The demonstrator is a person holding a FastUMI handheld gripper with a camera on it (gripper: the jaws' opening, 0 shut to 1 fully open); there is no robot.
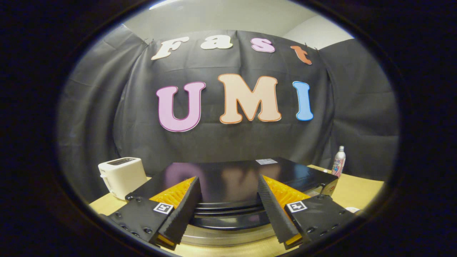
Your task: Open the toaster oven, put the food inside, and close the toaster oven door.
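The desk point(360, 191) is a pale wooden surface set against the booth's cloth wall, and it carries everything here.

The toaster oven point(228, 178) is the biggest thing on it, a black box with a glossy flat top, seen from slightly above and from the front. Below the top edge a rounded dark bar runs across its front, probably the door handle, with a bright metal strip beneath. The door looks closed, so by my reading the opening step is not yet done. No food can be made out near the oven.

To the oven's left, a little apart from it on the desk, stands a white slot toaster point(122, 175). Beyond the oven's right rear corner stands a small bottle point(339, 161), upright and well out of the working path.

The tongs point(228, 194) are spread wide, one finger over each front corner region of the oven, with the handle bar in the gap between them. They hold nothing; whether the tips touch the oven I cannot tell. The stance suits coming down on the handle.
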